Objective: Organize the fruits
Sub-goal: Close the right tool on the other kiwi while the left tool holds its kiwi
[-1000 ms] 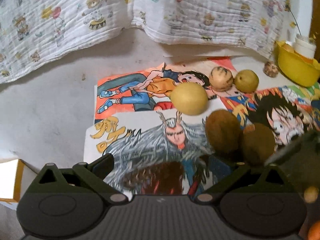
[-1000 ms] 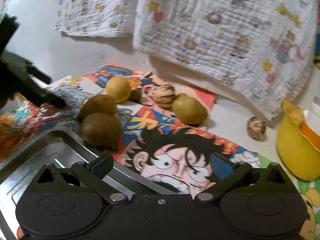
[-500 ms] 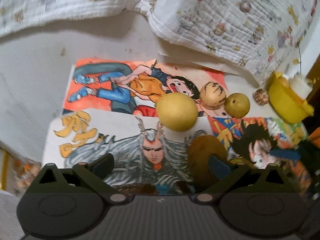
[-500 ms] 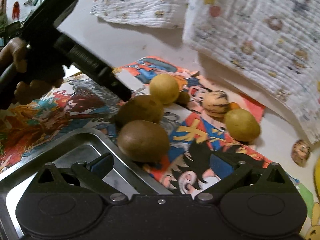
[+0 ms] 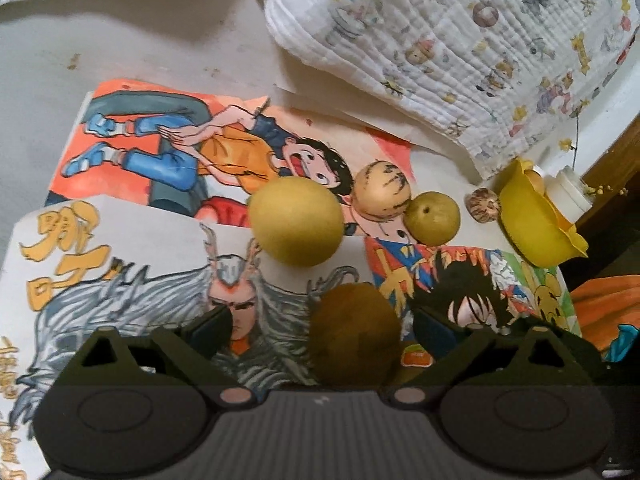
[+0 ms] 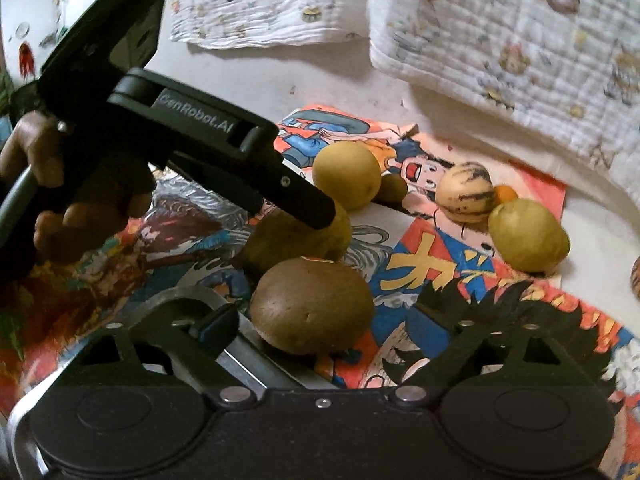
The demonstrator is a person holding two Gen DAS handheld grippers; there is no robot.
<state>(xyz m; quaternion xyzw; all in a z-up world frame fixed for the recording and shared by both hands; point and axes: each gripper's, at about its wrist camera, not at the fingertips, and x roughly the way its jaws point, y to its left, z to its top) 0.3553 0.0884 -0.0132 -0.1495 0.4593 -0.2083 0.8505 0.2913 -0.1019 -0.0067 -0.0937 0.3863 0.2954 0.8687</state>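
Left wrist: wide left claw straddles a fuzzy brown kiwi; right claw wide.

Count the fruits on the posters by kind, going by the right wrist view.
Kiwis: 2, the near kiwi and the far kiwi
Yellow pears: 2, the round pear and the oval pear
Striped pale fruit: 1
Small half-hidden fruits: 2, the olive fruit and the orange fruit
Total: 7
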